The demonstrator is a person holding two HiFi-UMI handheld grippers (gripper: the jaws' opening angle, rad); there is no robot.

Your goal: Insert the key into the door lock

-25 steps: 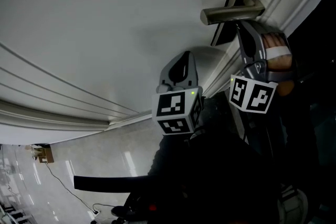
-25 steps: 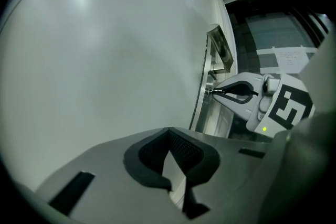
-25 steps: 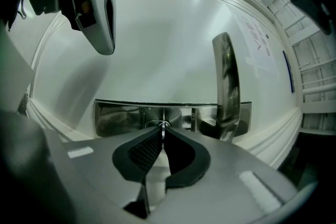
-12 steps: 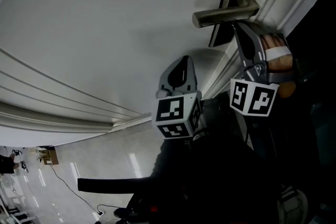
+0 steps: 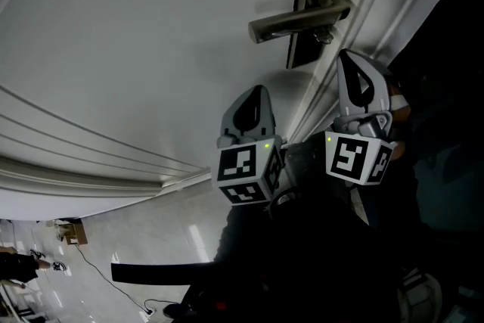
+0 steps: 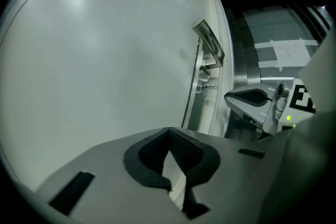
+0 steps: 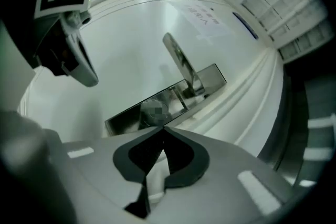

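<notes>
**Key in the lock, both grippers shut and crowded under the handle**

The key [image 6: 208, 86] looked to be already in the lock [image 5: 301, 41], a small thing poking out of the plate just under the handle [image 5: 295, 17], near the door's [image 5: 151, 49] latch edge. It was too small for me to tell how deep it sat.

The left gripper [image 6: 169, 131] had its fingers together at the tips with nothing between them. The right gripper [image 7: 163, 128] was the same: tips meeting, and only pale door trim showing through the gap behind them. Both hung below the handle, the right one nearer the lock and the left just beside it.

My worries from there:

- **Half-seated key.** If it was not fully home, a nudge from closed fingers would likely cock it sideways or tip it out, not drive it in. I would have needed the fingers apart before closing on the bow.
- **The handle.** It jutted out directly above the key, so a gripper coming up from below could strike it and push the lever down or swing the door.
- **Crowding.** The grippers were close to each other, and moving either one toward the lock risked knocking the two together.
- **A poor look.** The right gripper view pointed at the plate, but glare on the metal made the key hard to pick out, so my aim could easily have been off.
</notes>
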